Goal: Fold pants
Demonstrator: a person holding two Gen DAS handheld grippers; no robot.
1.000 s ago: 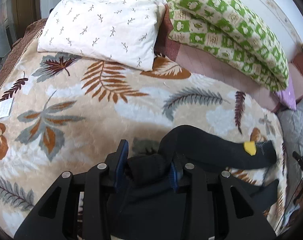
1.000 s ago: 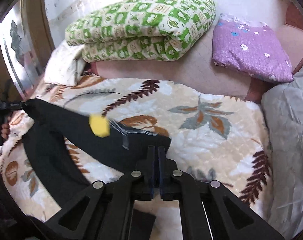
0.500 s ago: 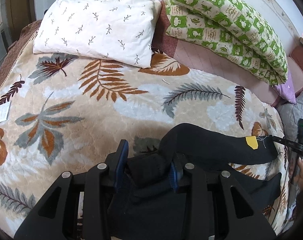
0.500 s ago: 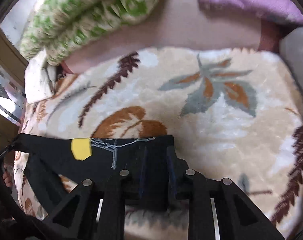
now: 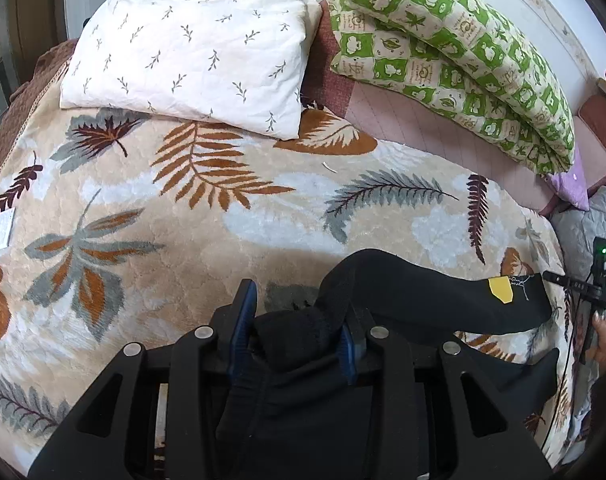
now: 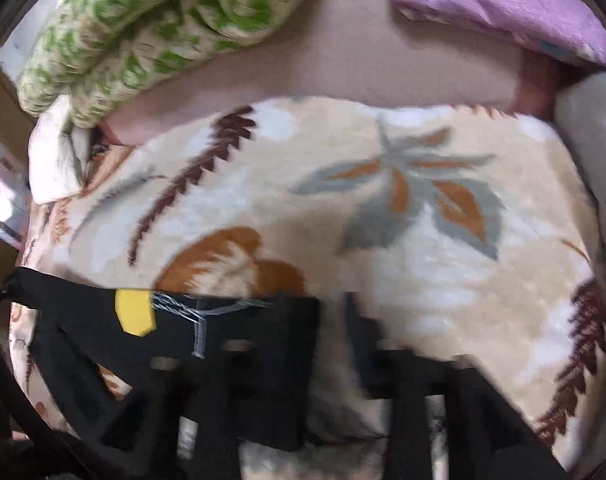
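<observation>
- Pants point(image 5: 423, 296), black with a yellow tag point(image 5: 499, 289), lie on a leaf-patterned blanket point(image 5: 143, 208) covering a bed; one stretch of cloth spans from one gripper across to the other.
- Left gripper point(image 5: 295, 320) is part-closed, its blue pads point(image 5: 243, 316) pinching a bunched wad of the black fabric.
- Right gripper point(image 6: 331, 320) has just been opening; its jaws stand apart over the pants' far edge (the view is blurred, so contact is hard to judge), and the cloth appears released onto the blanket.
- Progress, as a judgement: one fold looks laid down; the left end is not yet released, and further folds and smoothing likely remain.
- Pillow point(image 5: 191, 48) and green checked quilt point(image 5: 455, 52) sit well beyond.
</observation>
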